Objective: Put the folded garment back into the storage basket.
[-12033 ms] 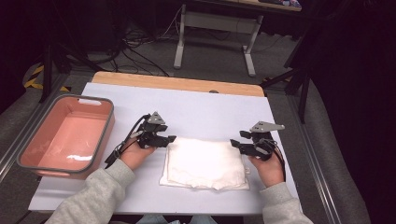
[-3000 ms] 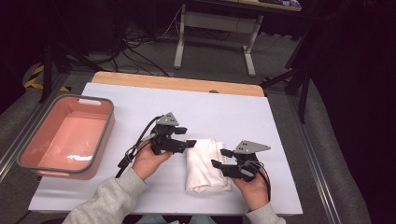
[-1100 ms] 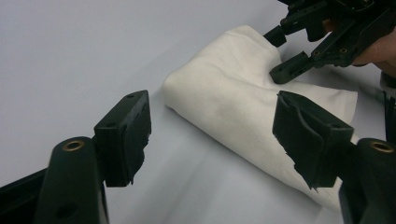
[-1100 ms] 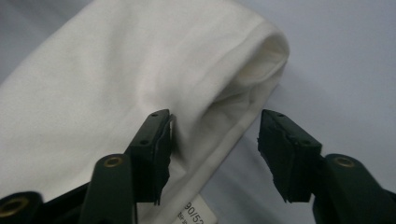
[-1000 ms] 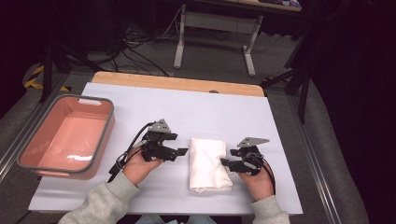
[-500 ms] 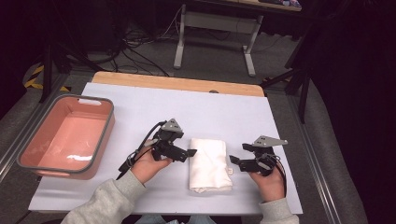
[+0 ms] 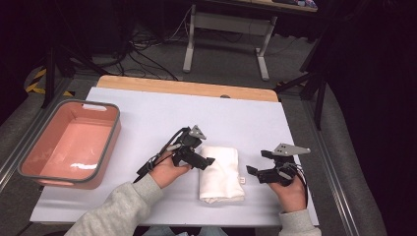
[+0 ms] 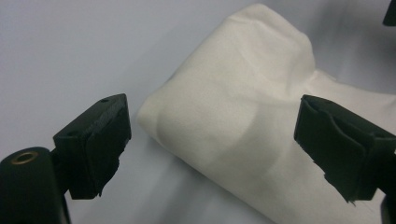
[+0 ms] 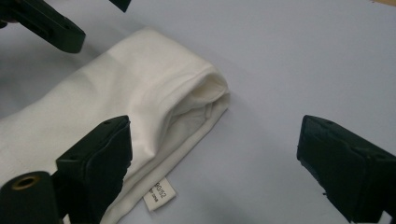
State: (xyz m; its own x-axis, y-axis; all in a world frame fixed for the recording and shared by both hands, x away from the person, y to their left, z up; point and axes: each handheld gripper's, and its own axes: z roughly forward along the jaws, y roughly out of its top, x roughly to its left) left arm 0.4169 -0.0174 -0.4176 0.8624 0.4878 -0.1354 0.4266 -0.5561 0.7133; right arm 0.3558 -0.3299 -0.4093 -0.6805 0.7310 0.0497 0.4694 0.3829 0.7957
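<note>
Although the folded white cloth (image 7: 221, 173) is seen whole from the high view, its far end is cut off by the frame edge in both gripper views, and the inner layers are hidden inside the fold. A small sewn-in label (image 9: 160, 194) is seen at the cloth's edge; a few characters are printed on it, but they are too small and blurred to be read with certainty. The cloth is laid flat on the pale table cover (image 7: 147, 113), between the two grippers.

The left gripper (image 7: 205, 161) is held released, its jaws spread wide and nothing grasped; its tips are placed just over the cloth's left edge, and in its own view the cloth is framed between the jaws without being pinched. The right gripper (image 7: 259, 162) is likewise held open and empty, near the cloth's right side but apart from it.

A salmon-pink tub with a grey rim (image 7: 113, 132) is set at the table's left, well apart from the cloth. Beyond the wooden table edge (image 7: 187, 88), cables and a metal stand (image 7: 223, 29) are seen on the dim floor.
</note>
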